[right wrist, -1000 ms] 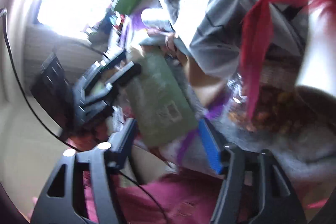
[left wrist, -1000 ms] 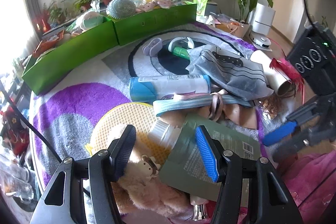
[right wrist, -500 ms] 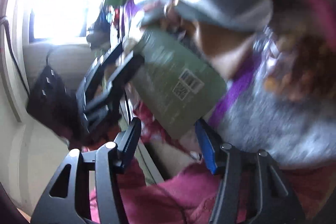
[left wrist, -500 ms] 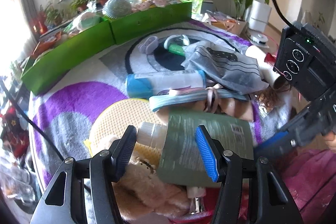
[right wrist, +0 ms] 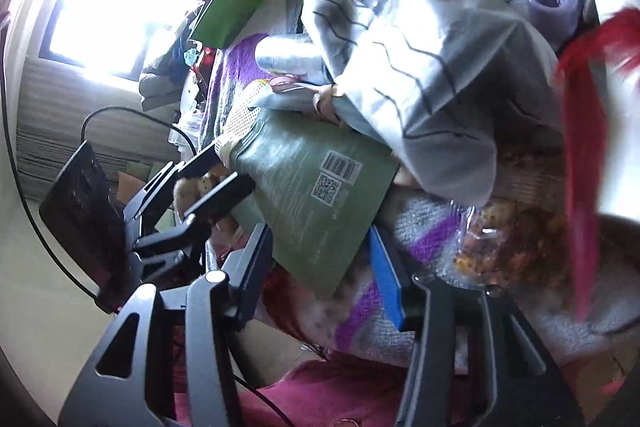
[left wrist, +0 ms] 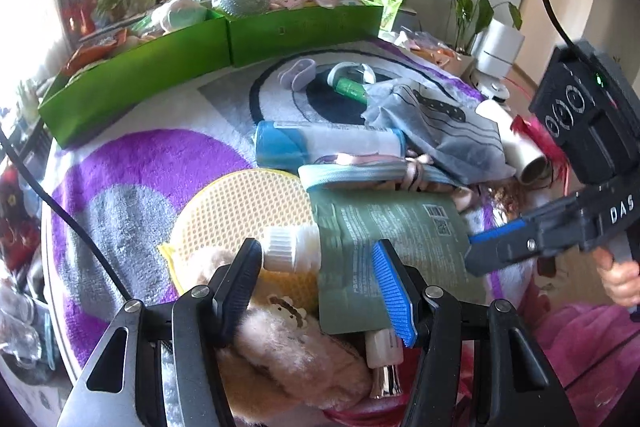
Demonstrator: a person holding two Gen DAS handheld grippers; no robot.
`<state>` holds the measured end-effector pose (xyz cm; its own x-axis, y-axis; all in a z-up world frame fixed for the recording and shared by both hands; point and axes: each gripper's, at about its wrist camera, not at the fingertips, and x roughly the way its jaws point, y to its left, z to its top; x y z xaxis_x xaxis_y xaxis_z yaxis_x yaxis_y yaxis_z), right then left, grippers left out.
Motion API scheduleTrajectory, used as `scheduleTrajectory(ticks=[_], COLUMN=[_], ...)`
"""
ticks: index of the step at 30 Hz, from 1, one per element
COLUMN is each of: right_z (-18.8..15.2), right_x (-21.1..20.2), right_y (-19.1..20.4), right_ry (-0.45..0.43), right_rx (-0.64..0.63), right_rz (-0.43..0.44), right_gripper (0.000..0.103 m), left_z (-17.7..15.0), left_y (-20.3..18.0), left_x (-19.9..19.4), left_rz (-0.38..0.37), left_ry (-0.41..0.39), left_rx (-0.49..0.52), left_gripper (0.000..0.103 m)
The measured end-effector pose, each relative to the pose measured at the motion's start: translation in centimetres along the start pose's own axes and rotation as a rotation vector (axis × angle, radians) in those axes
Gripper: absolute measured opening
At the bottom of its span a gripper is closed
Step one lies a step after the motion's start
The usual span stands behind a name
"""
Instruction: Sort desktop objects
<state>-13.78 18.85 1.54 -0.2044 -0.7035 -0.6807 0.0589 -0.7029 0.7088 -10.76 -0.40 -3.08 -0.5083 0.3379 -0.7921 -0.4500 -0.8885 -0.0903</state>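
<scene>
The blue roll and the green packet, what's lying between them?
In the left wrist view, a striped band tied with pink ribbon lies between the blue roll and the green packet.

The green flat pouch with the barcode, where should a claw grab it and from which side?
Grip the green pouch at its free barcode corner, coming from the right edge. It is thin and flat, and that corner overhangs the rug; its other side rests on the white bottle.

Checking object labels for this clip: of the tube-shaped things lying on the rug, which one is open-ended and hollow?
The white cardboard roll at the right edge of the pile, beside the red feather. Its dark open end shows; the blue-ended roll is wrapped and the small white bottle is capped.
</scene>
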Motion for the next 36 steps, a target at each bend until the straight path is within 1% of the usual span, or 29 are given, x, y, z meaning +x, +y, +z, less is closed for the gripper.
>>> scheduleTrajectory(ticks=[2,7,8,10,13,14,16,19,22,23,25,27,29,30,35,36], right_z=[1.0,2.4,2.5,2.5,2.9,3.4,3.8,4.3,4.4,3.6,3.8,3.9,4.0,4.2,4.8,4.3], right_x=[0.7,1.9,2.7,3.1,4.0,5.0,5.0,4.4,1.9,1.2,1.3,1.4,1.2,1.7,0.6,0.1], right_y=[-0.5,-0.3,0.1,0.5,1.3,2.6,3.0,4.1,3.8,3.2,4.2,4.7,4.8,5.1,5.5,5.6], right_ry=[0.008,0.002,-0.004,-0.029,-0.058,-0.065,-0.085,-0.154,-0.236,-0.255,-0.290,-0.304,-0.315,-0.316,-0.324,-0.328], right_rx=[0.013,0.004,-0.005,-0.034,-0.081,-0.095,-0.117,-0.190,-0.285,-0.314,-0.367,-0.408,-0.436,-0.445,-0.479,-0.488], right_rz=[0.012,0.022,0.015,-0.023,-0.078,-0.090,-0.100,-0.129,-0.166,-0.181,-0.215,-0.240,-0.256,-0.257,-0.262,-0.264], right_gripper=[0.051,0.052,0.050,0.041,0.033,0.032,0.027,0.023,0.023,0.023,0.023,0.023,0.024,0.024,0.025,0.025], left_z=[0.3,0.4,0.4,0.4,0.2,0.2,0.0,-0.3,-0.5,-0.4,-0.3,-0.1,0.0,0.2,0.5,0.6], left_y=[0.1,-0.2,-0.2,-0.4,-1.0,-1.2,-1.3,-1.8,-2.1,-2.0,-1.6,-1.0,-0.6,-0.5,-0.2,0.0], left_x=[0.3,0.5,0.4,0.1,-0.6,-0.9,-1.7,-2.8,-3.2,-3.3,-3.4,-3.5,-3.6,-3.7,-4.3,-4.4], left_rz=[-0.010,0.010,0.014,0.036,0.081,0.092,0.104,0.132,0.156,0.159,0.153,0.131,0.123,0.122,0.136,0.136], left_ry=[0.000,0.012,0.014,0.017,-0.004,-0.011,-0.032,-0.071,-0.096,-0.105,-0.116,-0.124,-0.130,-0.136,-0.157,-0.161], left_rx=[-0.009,0.004,0.002,-0.001,0.014,0.014,-0.002,-0.005,-0.021,-0.036,-0.069,-0.114,-0.136,-0.144,-0.163,-0.172], left_gripper=[0.059,0.059,0.059,0.059,0.059,0.059,0.059,0.059,0.059,0.059,0.059,0.059,0.059,0.059,0.059,0.059])
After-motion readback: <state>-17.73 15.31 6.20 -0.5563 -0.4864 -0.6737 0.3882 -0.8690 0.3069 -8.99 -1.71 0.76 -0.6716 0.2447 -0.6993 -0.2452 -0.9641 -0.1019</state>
